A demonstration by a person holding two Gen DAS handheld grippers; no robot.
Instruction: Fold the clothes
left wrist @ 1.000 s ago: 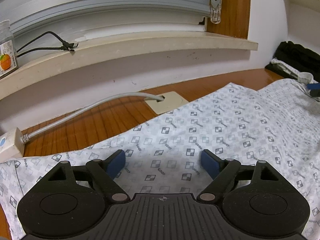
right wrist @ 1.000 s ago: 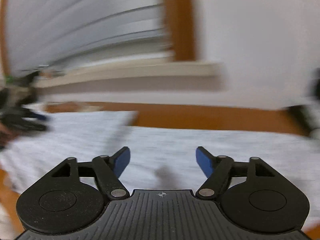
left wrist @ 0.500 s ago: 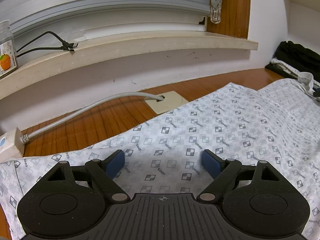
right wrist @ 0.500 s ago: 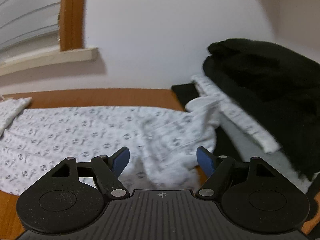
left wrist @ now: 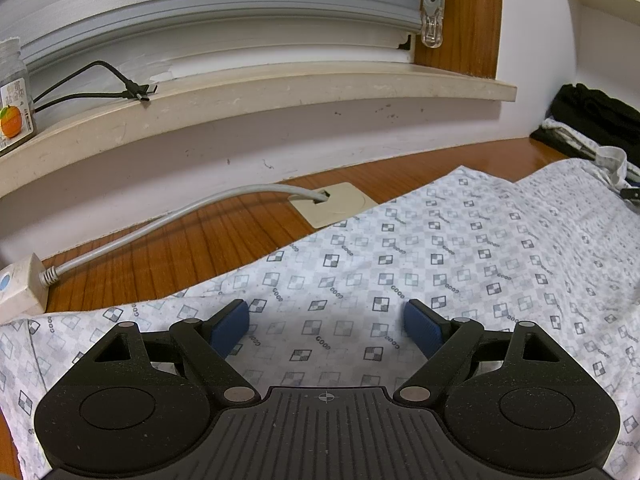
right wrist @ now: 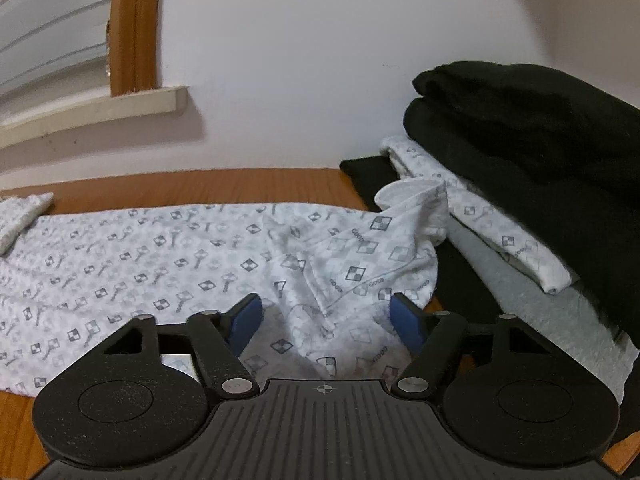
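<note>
White patterned garment: spread flat across the wooden table, running left to right, checker motifs all over.
Left gripper: jaws wide apart, poised over the garment's left end, blue pads clear of the cloth between them.
Right gripper: jaws closing right now, a rumpled fold of the garment between the pads; pads not pressing on it.
Far right: folded stack of black clothes with a patterned piece and grey towel beneath, just beside the garment's bunched end.
Far left: grey cable runs into a table socket plate; jar on the windowsill.
</note>
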